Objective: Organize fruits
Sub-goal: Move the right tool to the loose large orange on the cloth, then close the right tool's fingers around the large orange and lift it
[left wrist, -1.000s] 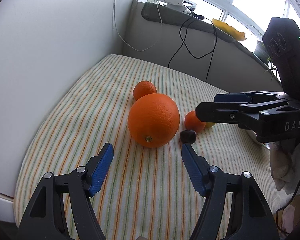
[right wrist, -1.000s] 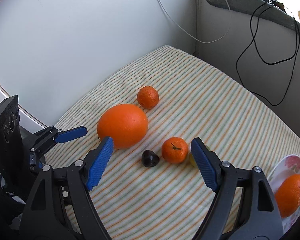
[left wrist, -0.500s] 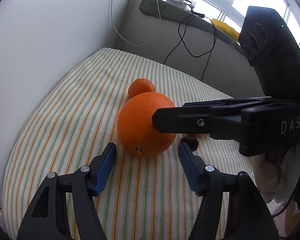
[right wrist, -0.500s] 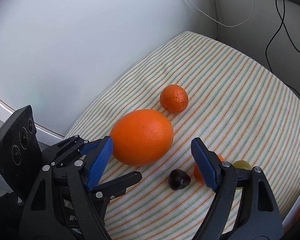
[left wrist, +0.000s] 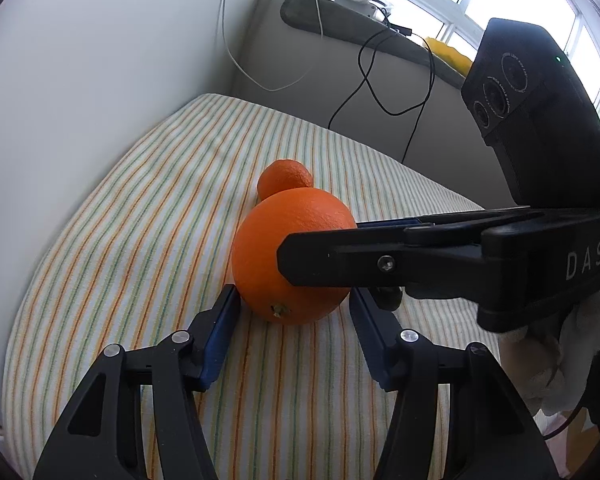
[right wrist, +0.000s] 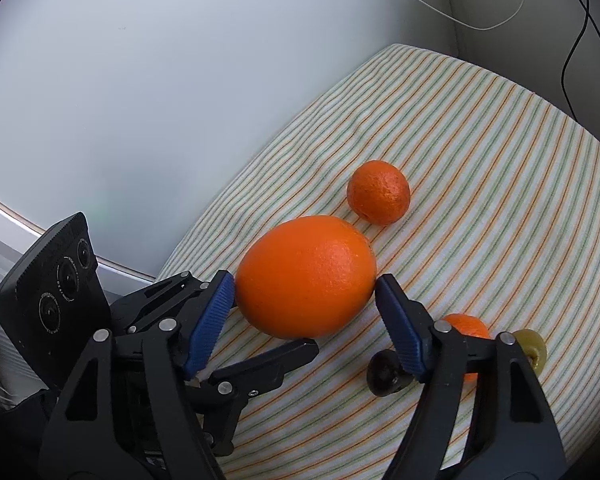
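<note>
The left gripper with blue pads (left wrist: 294, 312) has moved up close to the big round orange fruit (left wrist: 292, 256). A second ago the fruit sat well ahead of it; now the fruit sits between its two open fingers. The right gripper with blue pads (right wrist: 306, 304) has come across from the small fruits to the same big orange. Its open fingers now sit on both sides of the orange. In the left view, its black finger now covers part of the orange.

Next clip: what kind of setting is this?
Probably a home room: a table under a striped cloth against a plain wall, a windowsill with cables, loose fruit such as a large orange.
</note>
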Demonstrator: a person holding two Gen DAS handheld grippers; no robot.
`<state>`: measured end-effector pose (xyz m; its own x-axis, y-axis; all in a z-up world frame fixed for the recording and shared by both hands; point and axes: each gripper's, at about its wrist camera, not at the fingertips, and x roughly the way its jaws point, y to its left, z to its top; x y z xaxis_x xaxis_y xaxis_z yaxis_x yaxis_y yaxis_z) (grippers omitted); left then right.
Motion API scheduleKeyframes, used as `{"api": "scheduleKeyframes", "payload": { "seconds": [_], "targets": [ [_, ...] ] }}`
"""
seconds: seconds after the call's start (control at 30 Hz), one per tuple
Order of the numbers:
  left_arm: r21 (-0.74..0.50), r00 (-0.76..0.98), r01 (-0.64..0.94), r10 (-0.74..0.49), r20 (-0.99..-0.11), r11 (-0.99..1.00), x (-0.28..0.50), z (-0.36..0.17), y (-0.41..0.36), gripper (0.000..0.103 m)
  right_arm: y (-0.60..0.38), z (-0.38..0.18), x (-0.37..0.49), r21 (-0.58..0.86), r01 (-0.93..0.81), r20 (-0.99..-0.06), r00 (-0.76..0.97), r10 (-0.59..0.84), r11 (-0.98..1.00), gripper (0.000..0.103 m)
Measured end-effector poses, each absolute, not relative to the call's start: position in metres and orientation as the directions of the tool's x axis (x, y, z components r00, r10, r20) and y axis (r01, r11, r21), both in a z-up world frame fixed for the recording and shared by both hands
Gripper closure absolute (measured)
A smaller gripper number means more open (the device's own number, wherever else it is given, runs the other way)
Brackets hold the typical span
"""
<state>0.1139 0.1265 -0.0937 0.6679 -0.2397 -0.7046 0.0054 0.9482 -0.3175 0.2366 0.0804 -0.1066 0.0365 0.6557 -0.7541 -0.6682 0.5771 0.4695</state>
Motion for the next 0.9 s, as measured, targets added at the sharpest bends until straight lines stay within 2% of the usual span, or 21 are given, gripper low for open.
{"api": "scheduleKeyframes", "payload": {
  "seconds": [0.47,0.9],
  "targets": [
    [-0.307,0.693,0.021,-0.236,-0.682,0.951,0.113,-0.081,0.113,0.047,0.062,-0.087,0.225,0.456,-0.672,-0.743,0.074,0.665,0.584,0.027],
    [-0.300,0.701,0.090,-0.275,-0.658,0.950,0.124,-0.066,0.069,0.047,0.010,-0.067,0.224,0.438,-0.650,-0.735,0.137,0.664,0.620,0.027]
  ]
}}
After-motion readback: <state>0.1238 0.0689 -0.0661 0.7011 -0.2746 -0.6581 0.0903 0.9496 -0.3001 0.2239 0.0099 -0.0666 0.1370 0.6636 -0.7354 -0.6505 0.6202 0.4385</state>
